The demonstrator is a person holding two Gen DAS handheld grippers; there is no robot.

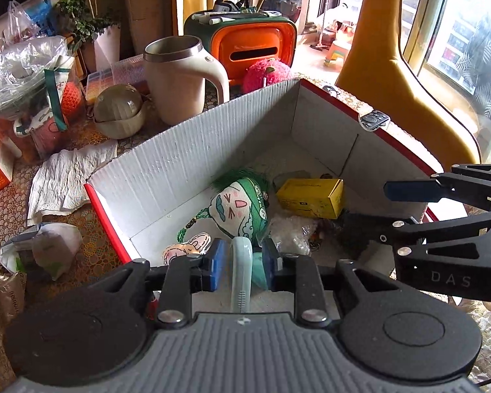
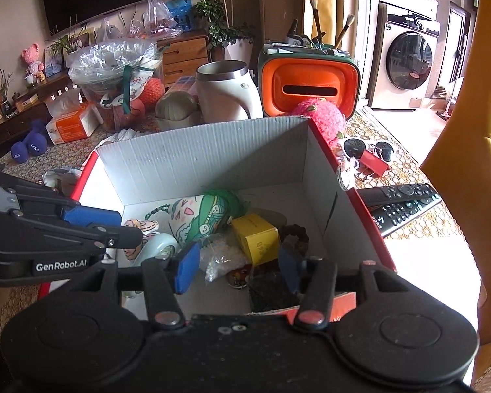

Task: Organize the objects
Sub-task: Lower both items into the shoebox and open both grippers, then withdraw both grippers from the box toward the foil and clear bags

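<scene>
Your left gripper [image 1: 241,263] stood slightly apart around a pale blue curved item [image 1: 242,268], pads not pressing it. Your right gripper [image 2: 239,270] hung apart and empty, with the cardboard box [image 2: 193,160] beneath both and a yellow carton [image 2: 257,237] just ahead.

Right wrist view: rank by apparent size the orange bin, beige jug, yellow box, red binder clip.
1. orange bin
2. beige jug, somewhat smaller than the bin
3. yellow box, though it sits nearer the camera inside the cardboard box, so its true rank is unsure
4. red binder clip
</scene>
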